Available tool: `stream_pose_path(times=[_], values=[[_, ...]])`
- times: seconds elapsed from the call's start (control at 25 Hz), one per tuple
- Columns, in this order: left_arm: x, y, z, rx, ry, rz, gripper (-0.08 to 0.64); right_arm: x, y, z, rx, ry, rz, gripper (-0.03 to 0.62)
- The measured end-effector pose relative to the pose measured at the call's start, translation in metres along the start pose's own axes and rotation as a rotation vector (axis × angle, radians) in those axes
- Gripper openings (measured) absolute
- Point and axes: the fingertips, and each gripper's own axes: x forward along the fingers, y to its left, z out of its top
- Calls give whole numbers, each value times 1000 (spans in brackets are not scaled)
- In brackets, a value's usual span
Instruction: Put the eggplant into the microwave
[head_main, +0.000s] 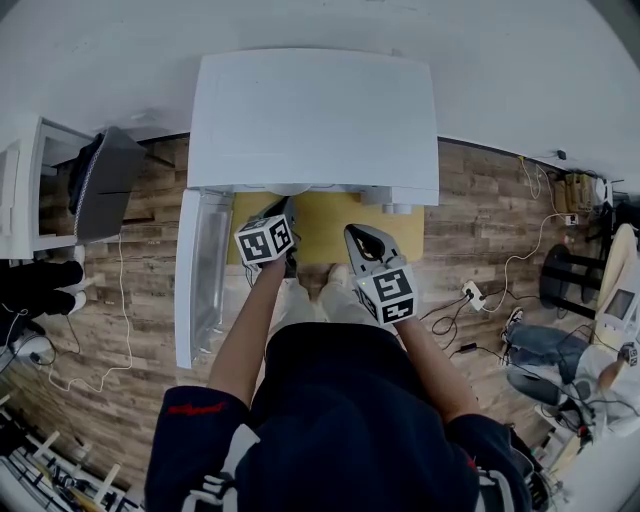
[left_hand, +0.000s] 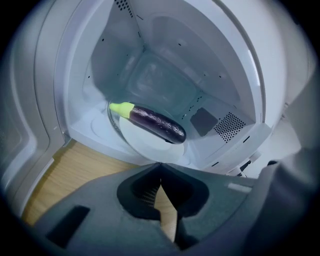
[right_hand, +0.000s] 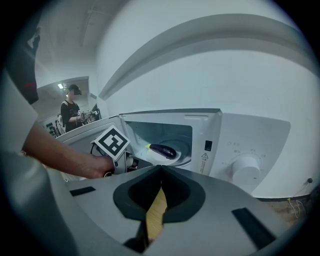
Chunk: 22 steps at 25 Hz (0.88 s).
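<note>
A dark purple eggplant (left_hand: 157, 125) with a pale green stem lies on the white turntable plate (left_hand: 145, 142) inside the white microwave (head_main: 312, 118). The eggplant (right_hand: 163, 150) also shows through the oven's opening in the right gripper view. My left gripper (left_hand: 160, 166) is shut and holds nothing; it points into the cavity just in front of the plate. In the head view the left gripper (head_main: 287, 208) sits at the oven's mouth. My right gripper (right_hand: 161, 168) is shut and empty. It hangs back to the right over the wooden table (head_main: 330, 222), and its tips (head_main: 358, 236) face the oven front.
The microwave door (head_main: 198, 282) stands swung open on the left. A white dial (right_hand: 246, 168) is on the control panel at the right. Cables and a power strip (head_main: 472, 295) lie on the wood floor. Another person (right_hand: 74, 107) stands far behind.
</note>
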Motion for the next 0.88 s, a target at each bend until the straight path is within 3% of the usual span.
stream_pose_path(times=[0.88], values=[[13, -6, 16, 18, 0, -9, 17, -1, -4, -4, 12, 2, -15, 12]])
